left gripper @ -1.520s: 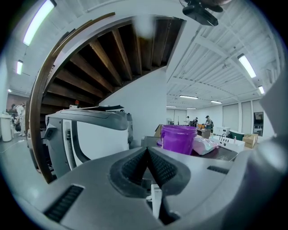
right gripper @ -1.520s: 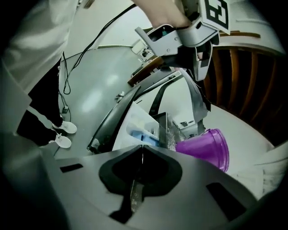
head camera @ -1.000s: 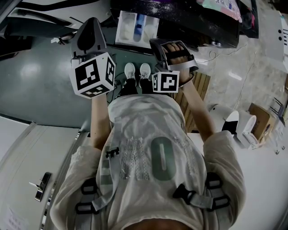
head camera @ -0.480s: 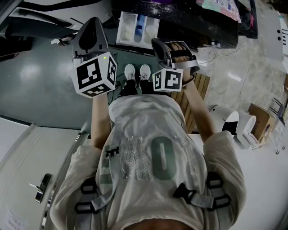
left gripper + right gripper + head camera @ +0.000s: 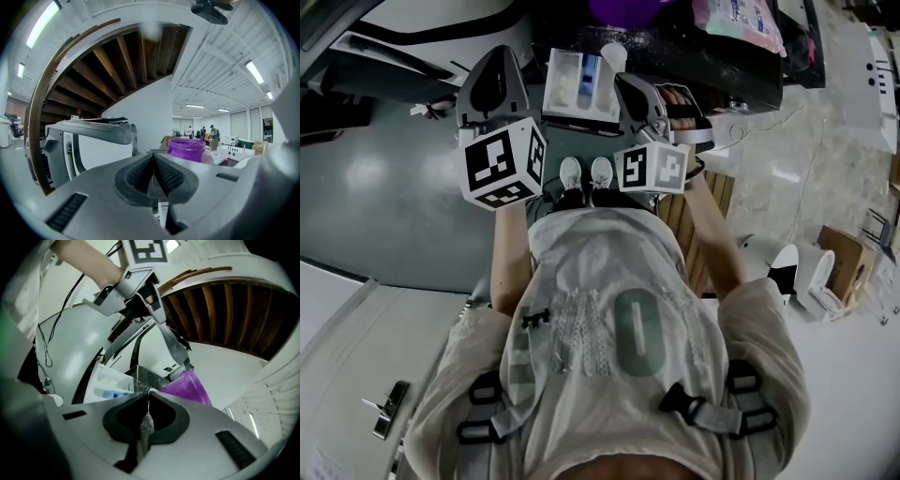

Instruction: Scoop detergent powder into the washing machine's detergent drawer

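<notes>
The white detergent drawer (image 5: 577, 86) stands pulled out, with a blue insert and pale powder in one compartment; it also shows in the right gripper view (image 5: 111, 382). My right gripper (image 5: 623, 84) is shut on a thin, glittery scoop handle (image 5: 146, 423). The small white scoop bowl (image 5: 612, 55) hangs over the drawer's far right corner. A purple tub (image 5: 188, 385) stands just beyond the drawer, and it appears too in the left gripper view (image 5: 186, 149). My left gripper (image 5: 495, 66) is held left of the drawer, its jaws (image 5: 153, 157) shut with nothing between them.
The washing machine's dark, powder-speckled top (image 5: 712, 56) carries a detergent bag (image 5: 741, 19). Below lie a grey floor (image 5: 384, 187) and a wooden slat mat (image 5: 712, 183). Another white machine (image 5: 89, 133) stands at left. Distant people (image 5: 206, 132) are at the back.
Both grippers have moved forward toward the drawer. The scoop bowl now shows above the drawer's right end, and the purple tub has come into the head view.
</notes>
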A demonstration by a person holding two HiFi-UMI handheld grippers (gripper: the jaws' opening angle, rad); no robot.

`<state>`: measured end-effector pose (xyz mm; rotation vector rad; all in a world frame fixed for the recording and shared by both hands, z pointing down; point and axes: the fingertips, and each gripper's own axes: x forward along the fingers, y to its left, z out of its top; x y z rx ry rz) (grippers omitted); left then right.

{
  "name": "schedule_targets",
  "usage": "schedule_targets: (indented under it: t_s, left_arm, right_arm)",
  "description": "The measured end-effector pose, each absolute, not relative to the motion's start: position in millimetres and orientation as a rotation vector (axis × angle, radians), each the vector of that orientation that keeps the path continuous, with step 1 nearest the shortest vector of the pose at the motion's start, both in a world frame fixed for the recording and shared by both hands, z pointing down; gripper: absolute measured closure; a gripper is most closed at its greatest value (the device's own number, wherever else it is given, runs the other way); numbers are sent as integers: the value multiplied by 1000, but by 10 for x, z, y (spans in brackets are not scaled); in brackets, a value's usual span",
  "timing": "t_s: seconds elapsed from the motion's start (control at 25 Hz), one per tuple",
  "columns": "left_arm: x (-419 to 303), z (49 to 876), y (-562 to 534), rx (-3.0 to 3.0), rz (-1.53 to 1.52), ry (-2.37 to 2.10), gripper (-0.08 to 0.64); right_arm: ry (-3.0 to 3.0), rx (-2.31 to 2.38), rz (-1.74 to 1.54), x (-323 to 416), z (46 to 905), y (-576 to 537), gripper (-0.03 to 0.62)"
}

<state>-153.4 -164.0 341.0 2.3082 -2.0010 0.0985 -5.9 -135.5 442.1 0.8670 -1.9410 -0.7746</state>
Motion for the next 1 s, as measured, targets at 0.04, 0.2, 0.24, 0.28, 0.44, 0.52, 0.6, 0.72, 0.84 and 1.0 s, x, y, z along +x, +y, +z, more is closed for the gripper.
schedule_targets:
  t_s: [0.04,0.2,0.24,0.28,0.44,0.52,0.6,0.72,0.84,1.0]
  left_arm:
    - [-1524,3376,-1654,2317,93,-2002,540]
    - [-1490,3259,-1696,2342,71,-2006,540]
    - [-1478,3232,-1707,2348,67,-2005,540]
    - [-1465,3202,-1717,2356,63,-2004,540]
    - [-1409,3027,-1763,2393,42,-2008,540]
    - [-1378,2925,-1785,2412,22,-2010,540]
    - [-1349,2822,-1785,2429,-2,-2010,540]
    - [-1304,2670,-1775,2455,-51,-2004,540]
    - [-1253,2576,-1761,2478,-79,-1991,540]
    - [-1230,2549,-1735,2487,-98,-1976,540]
  right_arm:
    - [-1972,897,-768,-67,4328,-1385,581]
    - [-2135,1042,-691,-88,3889,-1501,581]
    - [-2181,1087,-661,-86,3767,-1533,581]
    - [-2224,1131,-634,-82,3645,-1565,581]
    - [-2390,1271,-557,-83,3177,-1674,581]
    - [-2482,1341,-490,-60,2976,-1719,581]
    - [-2585,1413,-382,-26,2816,-1753,581]
    - [-2708,1500,-232,17,2636,-1787,581]
    - [-2741,1570,-197,61,2550,-1785,581]
    - [-2729,1628,-198,86,2551,-1745,581]
